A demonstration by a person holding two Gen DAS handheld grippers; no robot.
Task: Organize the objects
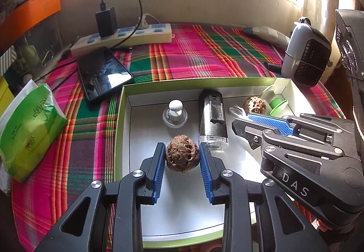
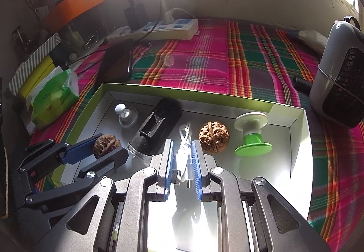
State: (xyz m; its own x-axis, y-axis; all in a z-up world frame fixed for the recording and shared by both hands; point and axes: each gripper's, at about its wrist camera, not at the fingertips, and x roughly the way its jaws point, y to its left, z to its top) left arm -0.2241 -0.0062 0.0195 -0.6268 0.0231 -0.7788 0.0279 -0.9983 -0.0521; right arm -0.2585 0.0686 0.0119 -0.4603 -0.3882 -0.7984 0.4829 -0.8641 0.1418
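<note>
Fingers of my left gripper [image 1: 182, 155] sit on either side of a dark walnut [image 1: 182, 153], the blue pads touching its flanks, so I am pinching it over the floor of the green-edged box [image 1: 119, 115]. From the right wrist view the same walnut [image 2: 107, 145] shows wedged between those blue pads, near the box's left wall.

My right gripper [image 2: 182, 156] has its fingers drawn close around a bundled white cable [image 2: 183, 151]; the pads press the bundle on both sides, and its loops stick out ahead of the fingertips, over the middle of the box.

Just right of my right fingers a second, lighter walnut [image 2: 214, 137] lies on the box floor, and beside that a green-and-white spool [image 2: 252, 136] stands on its green flange near the right corner. To the left of the cable a black cylindrical device with a clear end [image 2: 157, 126] lies on its side, and beyond it a small white knob on a round base [image 2: 124, 114] stands near the back left corner.

The box rests on a plaid cloth [image 1: 204, 56]. Past it lie a dark phone [image 1: 103, 72], a power strip [image 1: 127, 35] with a black charger plugged in, a green tissue pack [image 1: 29, 131] on the left and a small grey fan [image 1: 306, 56] on the right.
</note>
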